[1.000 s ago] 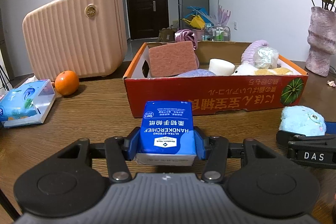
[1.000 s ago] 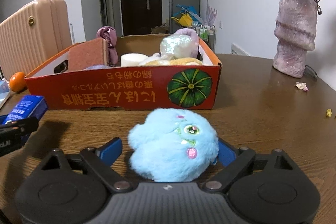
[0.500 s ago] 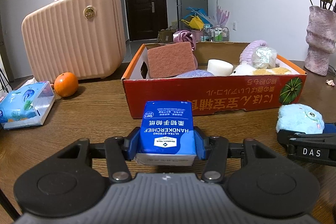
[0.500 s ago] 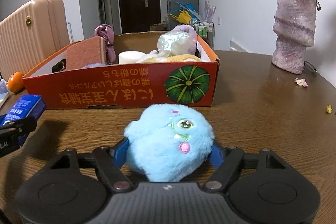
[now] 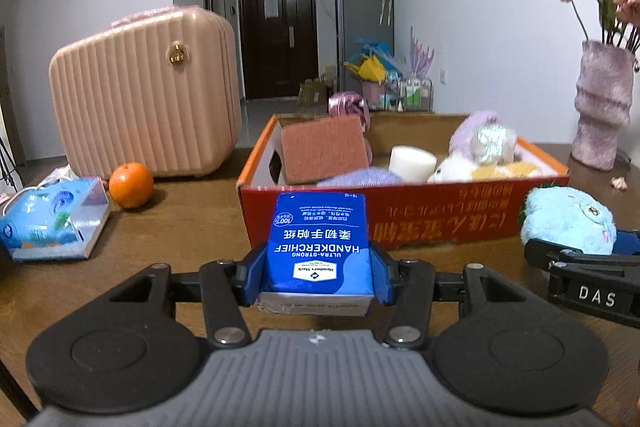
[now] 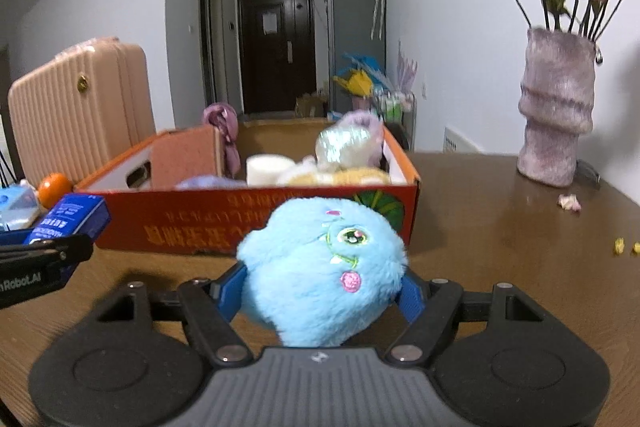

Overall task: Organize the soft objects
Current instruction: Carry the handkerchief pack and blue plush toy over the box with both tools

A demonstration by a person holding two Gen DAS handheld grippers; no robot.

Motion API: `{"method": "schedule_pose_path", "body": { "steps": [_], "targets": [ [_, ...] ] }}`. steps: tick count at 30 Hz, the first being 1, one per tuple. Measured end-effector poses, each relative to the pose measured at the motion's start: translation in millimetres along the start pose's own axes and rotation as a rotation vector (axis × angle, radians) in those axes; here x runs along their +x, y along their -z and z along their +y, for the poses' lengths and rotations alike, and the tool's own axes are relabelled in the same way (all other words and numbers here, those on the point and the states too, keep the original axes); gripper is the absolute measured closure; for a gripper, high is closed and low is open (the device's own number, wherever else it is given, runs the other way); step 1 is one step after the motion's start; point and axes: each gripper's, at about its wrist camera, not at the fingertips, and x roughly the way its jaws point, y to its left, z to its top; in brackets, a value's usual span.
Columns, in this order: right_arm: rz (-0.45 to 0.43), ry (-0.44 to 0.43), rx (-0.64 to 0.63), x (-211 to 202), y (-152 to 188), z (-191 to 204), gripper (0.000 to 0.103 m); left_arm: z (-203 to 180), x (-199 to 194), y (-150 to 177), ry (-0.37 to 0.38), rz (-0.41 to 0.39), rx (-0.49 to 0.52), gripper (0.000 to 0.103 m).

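My left gripper [image 5: 318, 273] is shut on a blue handkerchief tissue pack [image 5: 318, 243] and holds it above the table, in front of the red cardboard box [image 5: 440, 211]. My right gripper [image 6: 322, 287] is shut on a fluffy light-blue plush toy [image 6: 320, 267], lifted off the table before the box [image 6: 192, 223]. The box holds a pink sponge [image 5: 324, 151], a white roll [image 5: 412, 163], a purple cloth and plush toys. The plush toy [image 5: 568, 223] also shows at the right of the left wrist view, and the tissue pack [image 6: 72, 219] at the left of the right wrist view.
A pink suitcase [image 5: 144, 95], an orange [image 5: 131, 185] and a tissue box [image 5: 52, 223] stand at the left on the wooden table [image 6: 520, 247]. A purple vase [image 6: 556, 111] with dried flowers stands at the right. Petal bits [image 6: 570, 202] lie near it.
My right gripper closed on the blue plush toy and lifted it. My left gripper also rose with the tissue pack, so more of the box's inside shows.
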Motion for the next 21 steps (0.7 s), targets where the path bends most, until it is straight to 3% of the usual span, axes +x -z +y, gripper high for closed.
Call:
{"method": "schedule_pose_path", "body": {
  "steps": [10, 21],
  "targets": [
    [-0.139, -0.023, -0.018, -12.5, -15.1, 9.7, 0.029, -0.2, -4.2, -17.3, -0.007, -0.066, -0.027, 0.050],
    [-0.188, -0.038, -0.011, 13.6, -35.1, 13.5, 0.029, -2.1, 15.2, -40.2, -0.019, -0.105, -0.071, 0.050]
  ]
}}
